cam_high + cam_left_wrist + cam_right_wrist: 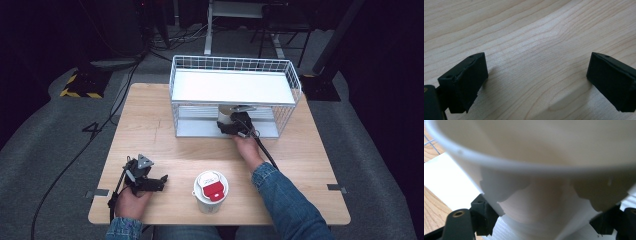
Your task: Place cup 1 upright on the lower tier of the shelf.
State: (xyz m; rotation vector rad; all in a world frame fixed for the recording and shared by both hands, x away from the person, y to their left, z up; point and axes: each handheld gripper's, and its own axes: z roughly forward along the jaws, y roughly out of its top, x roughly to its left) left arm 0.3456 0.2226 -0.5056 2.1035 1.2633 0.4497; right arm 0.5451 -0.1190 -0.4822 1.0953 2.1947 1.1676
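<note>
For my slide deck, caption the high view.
Right gripper shut on a white cup inside the wire rack.

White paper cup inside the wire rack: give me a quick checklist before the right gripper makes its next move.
1. Right gripper shut on the white paper cup: ok.
2. Cup inside the lower level of the white wire shelf rack: ok.
3. Cup base resting on the rack floor: cannot tell.
4. Left gripper open, with nothing between its jaws, over the wooden table: ok.
5. Second white cup with the red-and-white lid standing upright near the table's front edge, apart from both grippers: ok.
</note>
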